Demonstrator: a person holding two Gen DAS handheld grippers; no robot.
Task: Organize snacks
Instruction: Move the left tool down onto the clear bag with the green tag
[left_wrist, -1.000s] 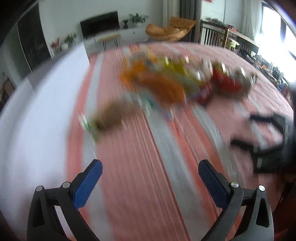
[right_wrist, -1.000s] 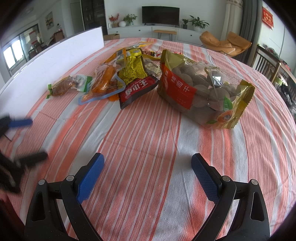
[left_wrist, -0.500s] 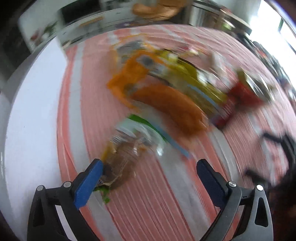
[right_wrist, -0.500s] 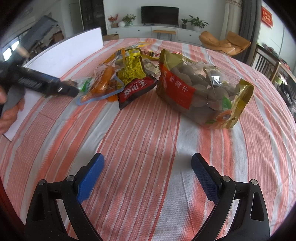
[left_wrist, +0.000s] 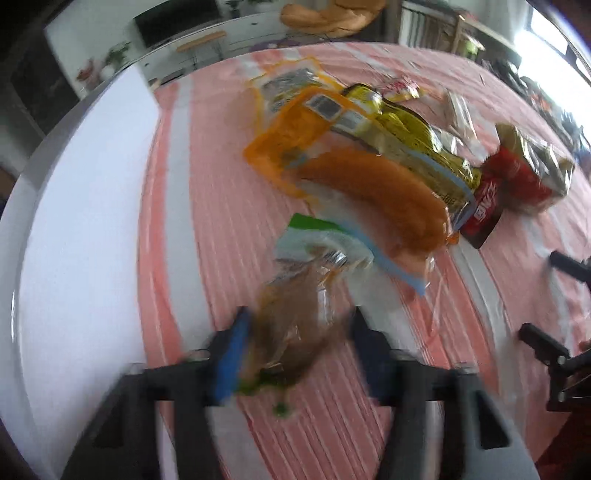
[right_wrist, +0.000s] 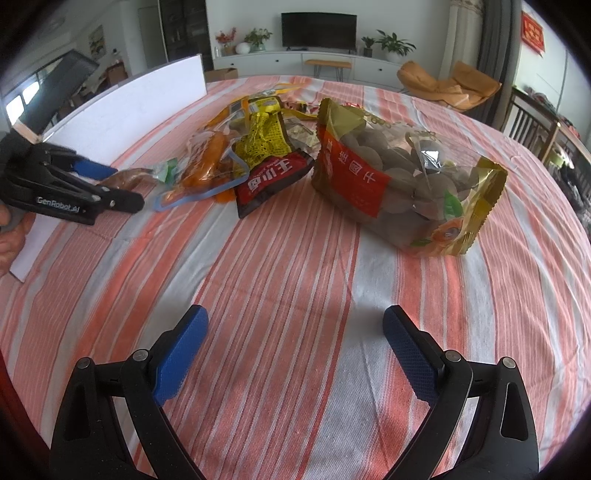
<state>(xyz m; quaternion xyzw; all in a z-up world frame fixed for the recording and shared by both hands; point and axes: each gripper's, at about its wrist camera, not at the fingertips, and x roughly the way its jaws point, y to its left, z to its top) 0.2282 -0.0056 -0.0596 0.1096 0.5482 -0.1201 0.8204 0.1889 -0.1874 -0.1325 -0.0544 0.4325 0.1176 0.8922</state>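
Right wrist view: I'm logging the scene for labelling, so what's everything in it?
Longan bag: one, gold and red, right of the pile.
Red pack: one, red and yellow, pile centre.
Sausage pack: one, orange, left of the red pack.
Brown pack: one, brown with green end, pile's left edge.
Board: one, white, left table edge.
Cloth: one, orange-white stripes, covers the table.
TV: one, black, far wall.
Chair: one, orange, right background.
Left tongs: around the brown pack, closure blurred.
Right tongs: open, over bare cloth.
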